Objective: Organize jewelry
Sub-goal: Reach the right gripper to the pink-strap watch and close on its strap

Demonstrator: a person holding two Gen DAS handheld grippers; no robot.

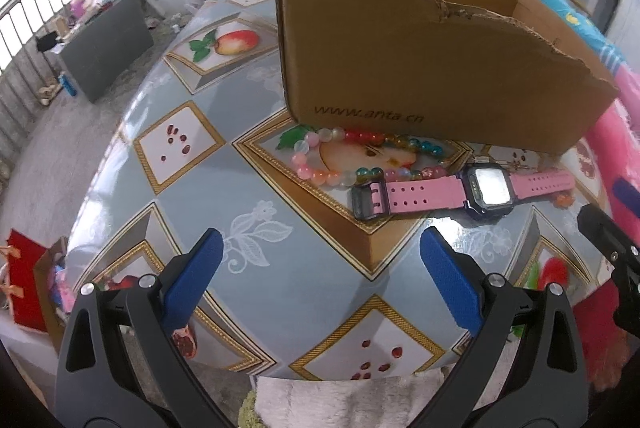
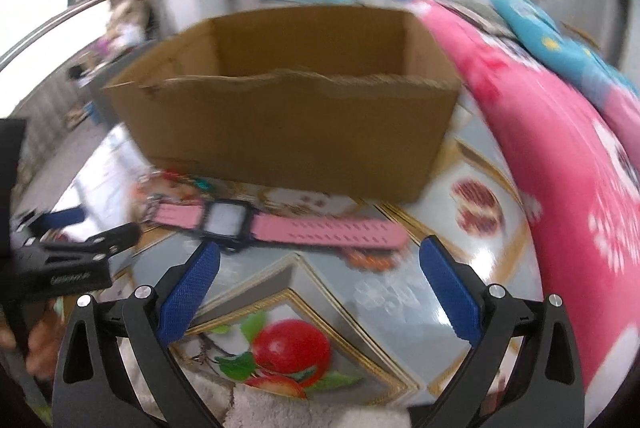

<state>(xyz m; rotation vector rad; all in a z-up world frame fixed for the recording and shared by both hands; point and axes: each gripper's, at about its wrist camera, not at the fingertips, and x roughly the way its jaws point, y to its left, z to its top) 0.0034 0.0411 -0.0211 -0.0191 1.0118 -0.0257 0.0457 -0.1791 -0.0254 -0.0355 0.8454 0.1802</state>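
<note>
The pink rubbery watch (image 1: 472, 190) lies flat on the glossy fruit-patterned bench (image 1: 248, 188), in front of the torn-rimmed cardboard box (image 1: 420, 68). Only the sharp left view resolves the glassy bead bracelet (image 1: 340, 158) against the watch's buckle end; the right view is blurred. Both tongs, left (image 1: 320, 276) and right (image 2: 320, 280), gape empty near the watch.

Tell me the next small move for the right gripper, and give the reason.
Probably ease the right gripper forward and down so its open fingers straddle the pink watch. Both grippers are open and hold nothing, the watch lies flat on the table just ahead of the right fingers, and the cardboard box stands open behind it. The view is blurred, so go slowly.
</note>
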